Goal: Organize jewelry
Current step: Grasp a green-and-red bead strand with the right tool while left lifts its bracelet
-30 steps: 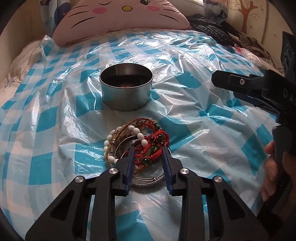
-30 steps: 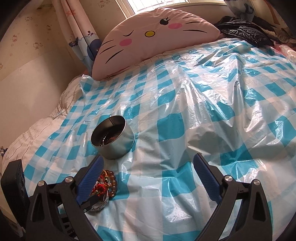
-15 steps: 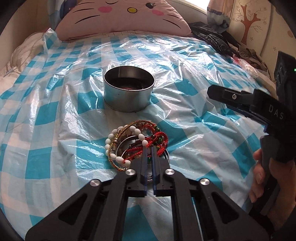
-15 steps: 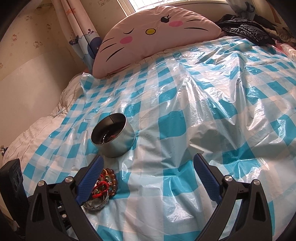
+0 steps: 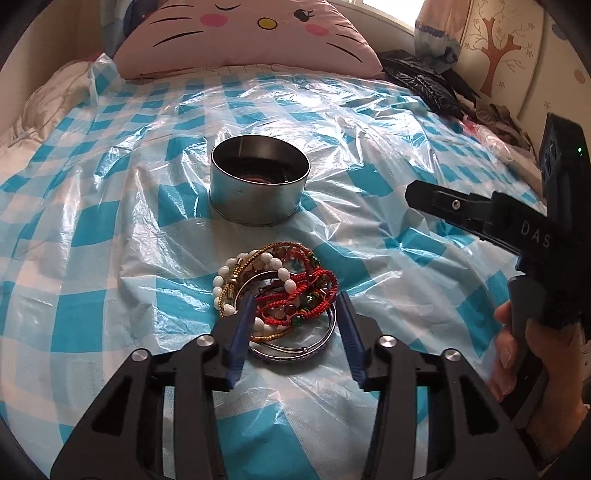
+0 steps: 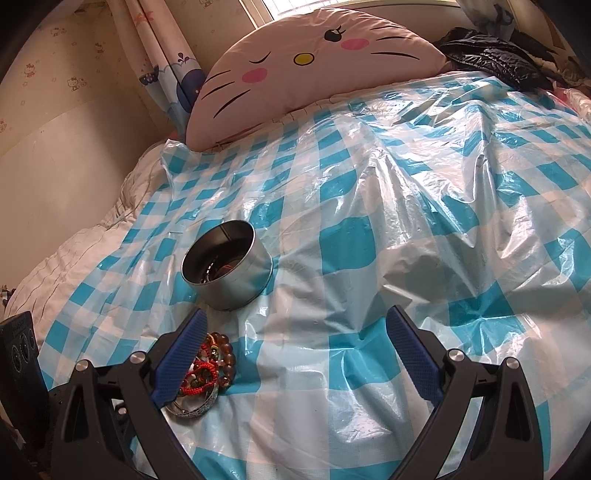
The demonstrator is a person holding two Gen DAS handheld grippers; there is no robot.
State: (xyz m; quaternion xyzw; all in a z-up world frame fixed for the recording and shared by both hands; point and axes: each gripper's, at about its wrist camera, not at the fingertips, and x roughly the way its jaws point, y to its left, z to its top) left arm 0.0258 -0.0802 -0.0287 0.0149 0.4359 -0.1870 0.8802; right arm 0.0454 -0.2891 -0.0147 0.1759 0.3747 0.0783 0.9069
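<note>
A pile of bracelets [image 5: 279, 295], red cord, white beads, gold chain and silver bangles, lies on the blue-checked plastic sheet. A round metal tin [image 5: 259, 184] stands upright just beyond it, with something dark and reddish inside. My left gripper [image 5: 295, 302] is open, its blue pads straddling the near part of the pile. My right gripper [image 6: 295, 325] is open and empty, off to the right; it also shows in the left wrist view [image 5: 480, 214]. The pile [image 6: 207, 373] and tin [image 6: 227, 269] show in the right wrist view, the pile partly hidden by the left finger.
The blue-checked plastic sheet [image 5: 110, 229] covers a bed. A pink cat-face pillow [image 5: 251, 33] lies at the head. A black garment [image 5: 424, 81] and clutter lie at the far right. A wall [image 6: 55, 166] runs along the left side.
My left gripper was half open over the pile, shut on it half a second ago, and now stands open around the pile. The bracelets stay on the sheet. The right gripper barely moved.
</note>
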